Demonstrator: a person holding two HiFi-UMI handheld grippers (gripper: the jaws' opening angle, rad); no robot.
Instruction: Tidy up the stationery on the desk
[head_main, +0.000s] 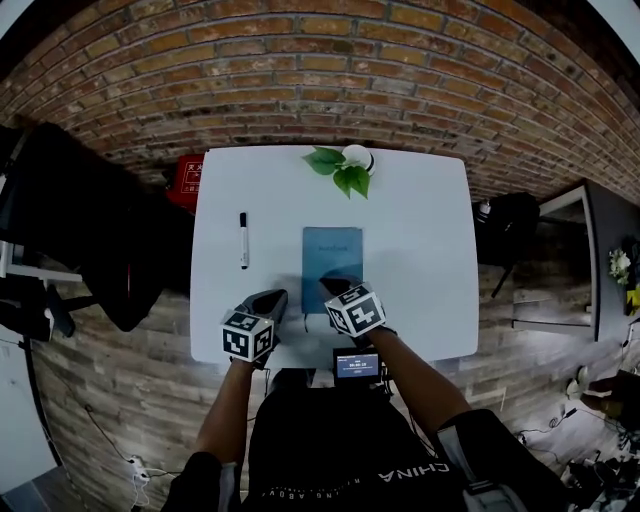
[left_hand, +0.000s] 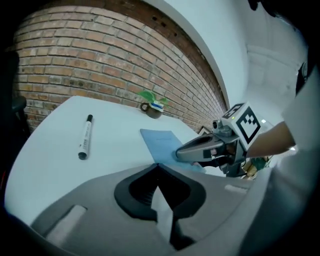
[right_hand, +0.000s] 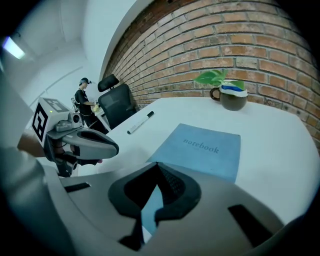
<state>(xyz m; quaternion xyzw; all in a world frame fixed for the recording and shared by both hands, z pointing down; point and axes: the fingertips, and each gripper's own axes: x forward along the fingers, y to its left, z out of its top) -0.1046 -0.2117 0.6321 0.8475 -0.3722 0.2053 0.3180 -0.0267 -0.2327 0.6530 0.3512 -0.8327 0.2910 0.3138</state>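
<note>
Hovering over the near edge of the white table (head_main: 420, 230), both tools sat low and side by side. The left hand-held gripper (head_main: 274, 297) had its jaws pressed together with nothing between them. The right hand-held gripper (head_main: 334, 286) was likewise closed and empty. The blue notebook (head_main: 332, 255) lay flat directly ahead of the right one, with its near edge under that tip; I could not tell whether they touched. The marker (head_main: 243, 240) lay ahead of the left one, slightly to its outer side and well apart. Each tool seemed lined up with its own item, probably for gathering. A potted plant (head_main: 345, 165) stood beyond the notebook, far from both.
</note>
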